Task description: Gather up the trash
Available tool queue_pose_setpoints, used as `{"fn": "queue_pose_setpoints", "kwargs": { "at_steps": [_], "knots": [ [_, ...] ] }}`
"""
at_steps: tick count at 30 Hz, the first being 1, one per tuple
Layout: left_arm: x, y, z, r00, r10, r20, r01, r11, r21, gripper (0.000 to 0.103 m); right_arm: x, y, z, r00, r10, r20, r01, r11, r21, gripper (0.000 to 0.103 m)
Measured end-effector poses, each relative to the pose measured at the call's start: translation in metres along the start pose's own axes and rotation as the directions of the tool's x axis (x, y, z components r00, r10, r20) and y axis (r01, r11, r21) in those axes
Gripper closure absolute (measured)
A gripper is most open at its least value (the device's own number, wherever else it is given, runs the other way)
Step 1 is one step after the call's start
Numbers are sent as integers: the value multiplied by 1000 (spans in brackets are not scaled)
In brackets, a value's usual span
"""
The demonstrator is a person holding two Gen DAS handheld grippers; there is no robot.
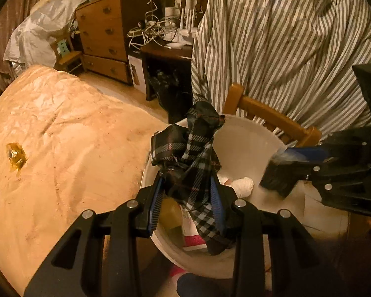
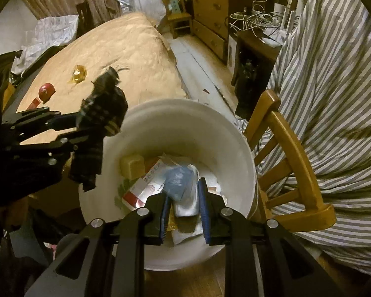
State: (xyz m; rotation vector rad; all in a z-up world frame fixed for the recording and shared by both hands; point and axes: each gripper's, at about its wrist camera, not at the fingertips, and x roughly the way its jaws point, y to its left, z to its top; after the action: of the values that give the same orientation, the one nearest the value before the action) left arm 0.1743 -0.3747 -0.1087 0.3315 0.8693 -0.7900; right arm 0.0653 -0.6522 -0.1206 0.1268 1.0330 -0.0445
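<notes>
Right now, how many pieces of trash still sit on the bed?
3 visible: an amber wrapper mid-bed, a red round piece nearer its edge, and a red-and-white scrap beside that. More may be hidden behind the left claw.

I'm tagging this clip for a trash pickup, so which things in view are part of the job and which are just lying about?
Part of the job:
- white bucket
- plaid wrapper in the left claw
- clear blue-tinted wrapper in the right claw
- yellow wrapper and red piece on the bed

Lying about:
- striped sheet
- wooden chair
- dresser
- cables
</notes>
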Motion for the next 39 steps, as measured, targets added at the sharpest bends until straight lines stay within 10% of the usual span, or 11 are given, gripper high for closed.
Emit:
{"fn": "queue_pose_setpoints", "kwargs": {
  "at_steps": [4, 6, 8, 18, 22, 26, 31, 39],
  "knots": [
    [7, -1, -1, 1000, 21, -10, -21, 1000, 9, 64, 5, 1, 0, 1000, -19, 8, 19, 1000, -2, 77],
    [8, 0, -1, 999, 35, -18, -35, 999, 16, 27, 4, -1, -1, 1000, -19, 18, 19, 1000, 7, 71],
    [7, 0, 0, 998, 58, 4, -58, 998, 16, 14, -1, 0, -3, 1000, -16, 26, 16, 1000, 14, 71],
    [-22, 9, -8, 996, 54, 64, -54, 999, -9, 14, -44, 16, -16, 987, -8, 163, 3, 1000, 27, 53],
    [-77, 18, -29, 975, 75, 208, -68, 997, -40, 8, -97, 44, -48, 932, -66, 356, 60, 998, 30, 19],
    [-140, 21, -62, 924, 79, 374, -51, 995, -85, 6, -138, 78, -92, 857, -126, 500, 114, 992, 55, 6],
    [-167, 13, -97, 907, 94, 410, -52, 992, -111, 6, -160, 99, -142, 807, -175, 565, 131, 984, 117, 5],
    [-176, -18, -132, 912, 72, 403, -44, 996, -78, 6, -176, 101, -200, 796, -210, 567, 109, 972, 207, 5]
  ]
}}
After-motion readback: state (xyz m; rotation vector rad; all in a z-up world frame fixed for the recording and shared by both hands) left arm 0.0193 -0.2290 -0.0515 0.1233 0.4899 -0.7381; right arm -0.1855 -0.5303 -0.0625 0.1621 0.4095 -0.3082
